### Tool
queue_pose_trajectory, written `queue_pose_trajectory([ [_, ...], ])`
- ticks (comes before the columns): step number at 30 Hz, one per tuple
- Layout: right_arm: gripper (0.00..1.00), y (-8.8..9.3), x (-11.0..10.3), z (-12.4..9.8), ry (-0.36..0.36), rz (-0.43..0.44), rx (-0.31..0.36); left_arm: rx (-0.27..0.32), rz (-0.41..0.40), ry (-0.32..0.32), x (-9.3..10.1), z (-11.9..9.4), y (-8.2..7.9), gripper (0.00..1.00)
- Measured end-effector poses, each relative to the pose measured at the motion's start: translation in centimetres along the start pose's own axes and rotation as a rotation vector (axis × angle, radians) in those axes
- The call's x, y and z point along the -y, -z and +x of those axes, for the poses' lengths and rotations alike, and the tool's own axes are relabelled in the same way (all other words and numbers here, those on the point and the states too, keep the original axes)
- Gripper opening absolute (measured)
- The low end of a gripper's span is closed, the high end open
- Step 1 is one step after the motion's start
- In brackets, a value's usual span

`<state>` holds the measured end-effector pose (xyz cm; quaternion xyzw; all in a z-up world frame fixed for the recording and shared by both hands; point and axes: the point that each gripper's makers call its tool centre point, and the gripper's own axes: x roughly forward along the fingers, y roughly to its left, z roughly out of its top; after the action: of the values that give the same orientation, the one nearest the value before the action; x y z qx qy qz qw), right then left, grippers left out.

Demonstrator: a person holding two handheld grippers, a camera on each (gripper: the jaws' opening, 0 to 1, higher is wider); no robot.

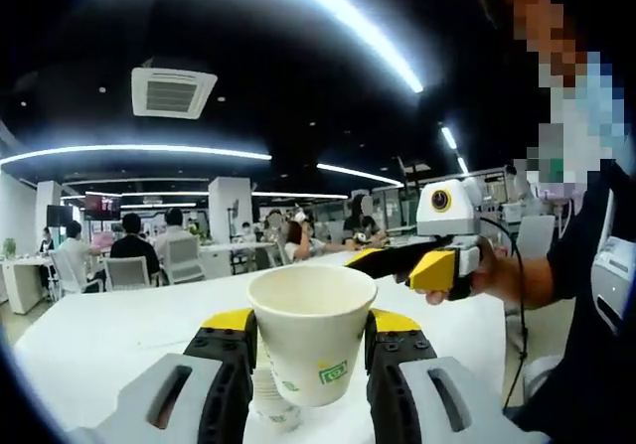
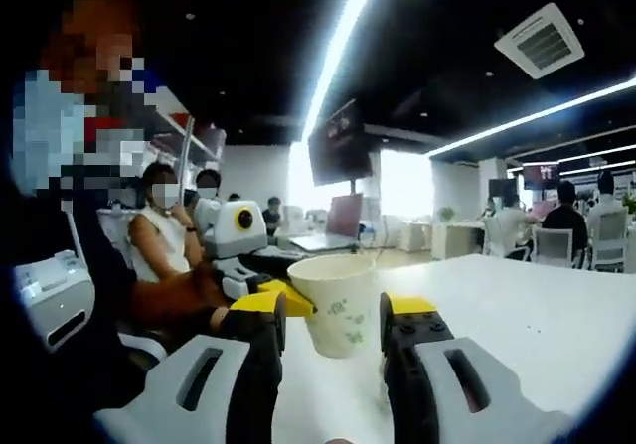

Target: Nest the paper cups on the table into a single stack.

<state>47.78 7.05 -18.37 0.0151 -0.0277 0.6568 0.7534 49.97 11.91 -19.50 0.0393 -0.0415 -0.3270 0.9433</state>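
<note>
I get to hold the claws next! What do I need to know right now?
Left claw: shut on a paper cup, held upright above a small cup stack on the white table.
Right claw: a second cup sits between its jaws; whether it is gripped, I cannot tell.
Done: a few cups nested.
Left: drop the held cup onto the stack, then add the other one.
</note>
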Motion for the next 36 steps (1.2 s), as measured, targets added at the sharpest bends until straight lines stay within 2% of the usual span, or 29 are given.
queue_pose_trajectory([
  [12, 0.41, 0.1, 1.7, 0.8, -0.014, 0.057, 0.006, -0.011, -0.015, 0.014, -0.6, 1.4, 0.0, 0.46],
  [25, 0.39, 0.4, 3.9, 1.6, -0.002, 0.065, 0.003, -0.025, 0.004, 0.022, -1.5, 2.7, 0.1, 0.46],
  [36, 0.33, 0.6, 5.5, 2.0, -0.007, 0.077, 0.022, -0.036, 0.009, 0.028, -2.8, 4.3, 0.7, 0.46],
])
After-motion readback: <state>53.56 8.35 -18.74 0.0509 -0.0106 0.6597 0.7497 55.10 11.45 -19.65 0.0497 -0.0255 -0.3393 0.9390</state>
